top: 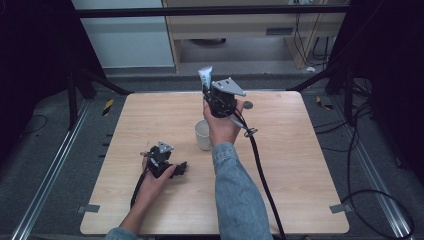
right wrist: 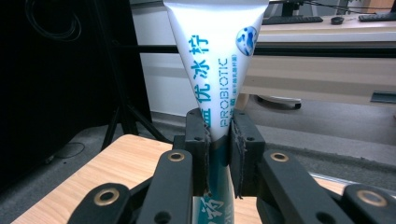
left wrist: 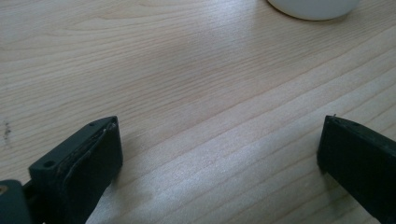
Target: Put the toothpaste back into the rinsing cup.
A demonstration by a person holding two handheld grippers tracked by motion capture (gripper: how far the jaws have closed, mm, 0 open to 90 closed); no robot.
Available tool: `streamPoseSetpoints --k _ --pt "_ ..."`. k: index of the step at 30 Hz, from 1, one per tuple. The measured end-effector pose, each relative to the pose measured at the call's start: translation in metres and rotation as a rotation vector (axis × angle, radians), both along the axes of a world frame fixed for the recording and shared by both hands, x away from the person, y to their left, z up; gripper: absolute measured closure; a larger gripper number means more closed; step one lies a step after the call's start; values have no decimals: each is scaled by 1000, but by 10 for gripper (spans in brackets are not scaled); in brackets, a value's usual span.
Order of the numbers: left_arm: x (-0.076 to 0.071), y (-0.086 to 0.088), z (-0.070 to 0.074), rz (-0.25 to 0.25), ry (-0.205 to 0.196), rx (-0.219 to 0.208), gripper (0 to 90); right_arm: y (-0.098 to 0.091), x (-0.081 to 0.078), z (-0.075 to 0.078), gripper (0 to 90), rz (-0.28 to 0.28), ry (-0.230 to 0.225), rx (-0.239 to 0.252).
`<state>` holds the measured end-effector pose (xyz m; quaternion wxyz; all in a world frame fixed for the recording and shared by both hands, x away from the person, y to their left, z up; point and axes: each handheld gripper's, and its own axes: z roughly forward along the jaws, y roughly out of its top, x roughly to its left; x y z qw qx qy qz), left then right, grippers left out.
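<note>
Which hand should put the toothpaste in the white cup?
The right, probably. The right gripper is shut on the toothpaste tube and held up just beyond the white cup. The left gripper is open with nothing between its jaws, low over the table, nearer the person.

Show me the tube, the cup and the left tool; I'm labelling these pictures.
tube [right wrist: 212, 60]: right gripper view, printed white body above the jaws.
cup [top: 202, 135]: high view, white side wall.
left tool [left wrist: 219, 144]: left gripper view, gap midway between its open jaws.
</note>
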<state>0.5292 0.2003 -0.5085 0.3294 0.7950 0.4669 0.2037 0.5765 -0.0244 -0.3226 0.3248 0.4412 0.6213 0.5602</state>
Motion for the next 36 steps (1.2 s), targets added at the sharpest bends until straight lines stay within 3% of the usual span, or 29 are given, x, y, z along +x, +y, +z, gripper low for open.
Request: streamPoseSetpoints --k 5,11,23,36 --pt "1 1 0 5 -2 -1 0 10 -1 -14 792 16 13 6" --pt "2 1 0 10 -4 -3 0 11 -1 -21 791 12 14 5" --pt "2 2 0 7 -1 0 0 10 -1 -49 791 0 51 3" --pt "2 2 0 7 2 0 0 8 0 -64 790 -12 66 5"
